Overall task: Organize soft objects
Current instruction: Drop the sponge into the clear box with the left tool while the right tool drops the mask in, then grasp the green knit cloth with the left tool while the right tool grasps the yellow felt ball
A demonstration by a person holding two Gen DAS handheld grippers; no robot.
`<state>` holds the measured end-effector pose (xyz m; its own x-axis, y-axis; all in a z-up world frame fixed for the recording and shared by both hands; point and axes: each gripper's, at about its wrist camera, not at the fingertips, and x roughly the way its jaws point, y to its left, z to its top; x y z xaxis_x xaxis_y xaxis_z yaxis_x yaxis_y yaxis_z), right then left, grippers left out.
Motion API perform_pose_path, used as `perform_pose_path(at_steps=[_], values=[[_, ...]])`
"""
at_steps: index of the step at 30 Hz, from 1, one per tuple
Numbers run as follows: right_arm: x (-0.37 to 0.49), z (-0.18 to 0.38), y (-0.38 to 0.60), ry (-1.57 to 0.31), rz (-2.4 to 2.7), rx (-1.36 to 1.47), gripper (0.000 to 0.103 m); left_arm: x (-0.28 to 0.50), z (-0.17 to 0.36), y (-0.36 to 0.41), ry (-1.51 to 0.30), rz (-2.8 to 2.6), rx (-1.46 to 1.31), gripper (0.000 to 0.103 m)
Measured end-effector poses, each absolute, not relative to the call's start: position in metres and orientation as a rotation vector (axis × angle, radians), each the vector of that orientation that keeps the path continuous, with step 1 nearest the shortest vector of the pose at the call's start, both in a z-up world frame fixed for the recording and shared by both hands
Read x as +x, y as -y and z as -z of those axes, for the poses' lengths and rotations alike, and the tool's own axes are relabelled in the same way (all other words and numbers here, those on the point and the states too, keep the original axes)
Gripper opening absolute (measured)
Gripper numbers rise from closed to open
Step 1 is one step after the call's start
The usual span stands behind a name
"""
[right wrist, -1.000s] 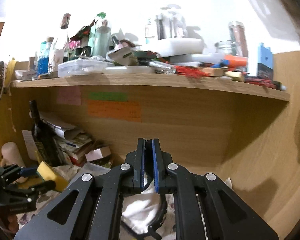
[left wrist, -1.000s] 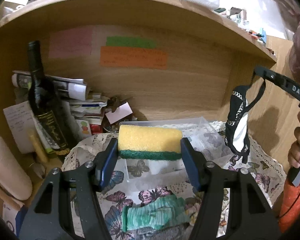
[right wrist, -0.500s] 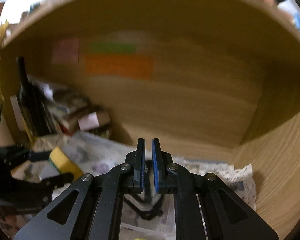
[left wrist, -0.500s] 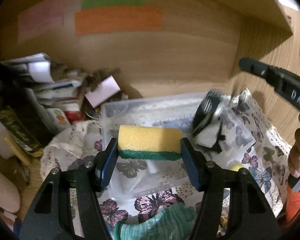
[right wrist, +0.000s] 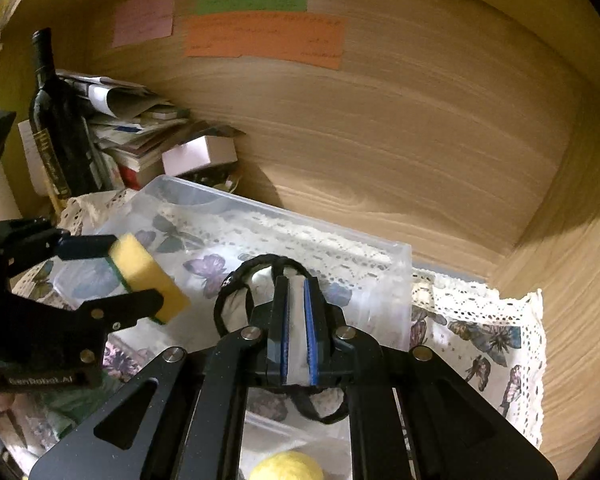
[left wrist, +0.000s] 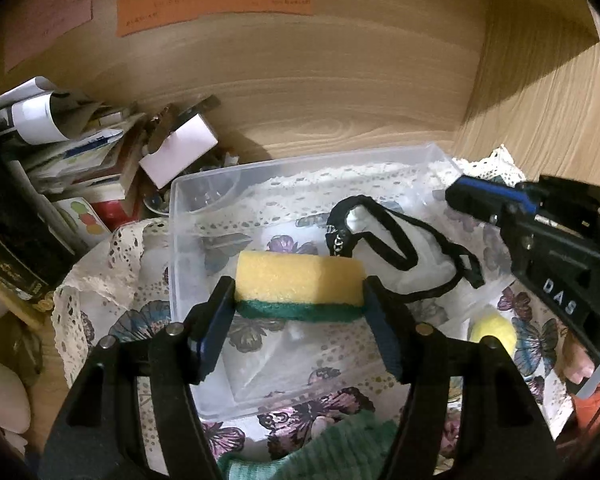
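Sponge [left wrist: 298,286], spongy yellow with a green scouring layer, is sitting clenched in the left tool [left wrist: 300,320] over the clear plastic bin [left wrist: 180,200]. Right tool [right wrist: 296,332] is reaching down into that bin, its fingers slightly parted around the white, black-trimmed fabric piece [left wrist: 392,248].

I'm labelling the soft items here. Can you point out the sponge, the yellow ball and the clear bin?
sponge [left wrist: 298,280]: left wrist view, its yellow foam face.
yellow ball [left wrist: 494,334]: left wrist view, its fuzzy middle.
clear bin [right wrist: 396,280]: right wrist view, its right wall.

the right gripper [right wrist: 296,332] has come down over the bin [left wrist: 300,168]; its jaws have parted slightly, and the mask [left wrist: 384,248] that hung high now lies inside it.
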<state>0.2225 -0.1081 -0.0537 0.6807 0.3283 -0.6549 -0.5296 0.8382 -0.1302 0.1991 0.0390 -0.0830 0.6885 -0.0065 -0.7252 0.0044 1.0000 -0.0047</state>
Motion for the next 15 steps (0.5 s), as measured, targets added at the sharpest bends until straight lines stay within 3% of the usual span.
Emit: perform_pose_path(at_steps=[2, 5, 8, 10, 12, 15], values=[[0.219, 0.052, 0.109, -0.666, -0.504, -0.316, 0.008, 0.195, 0.079, -0.039, -0.802, 0.009, -0.012, 0.074], [0.21, 0.045, 0.112, -0.644, -0.508, -0.306, 0.018, 0.191, 0.072, -0.037, -0.779, 0.008, -0.009, 0.081], [0.2, 0.037, 0.118, -0.609, -0.51, -0.288, 0.033, 0.183, 0.062, -0.033, -0.746, -0.002, 0.006, 0.084], [0.191, 0.031, 0.123, -0.582, -0.515, -0.271, 0.046, 0.173, 0.052, -0.03, -0.719, 0.001, 0.003, 0.095], [0.182, 0.022, 0.129, -0.551, -0.515, -0.263, 0.053, 0.163, 0.043, -0.031, -0.689, 0.054, -0.033, 0.1], [0.168, 0.015, 0.137, -0.52, -0.523, -0.254, 0.069, 0.146, 0.031, -0.032, -0.64, 0.045, -0.034, 0.102]])
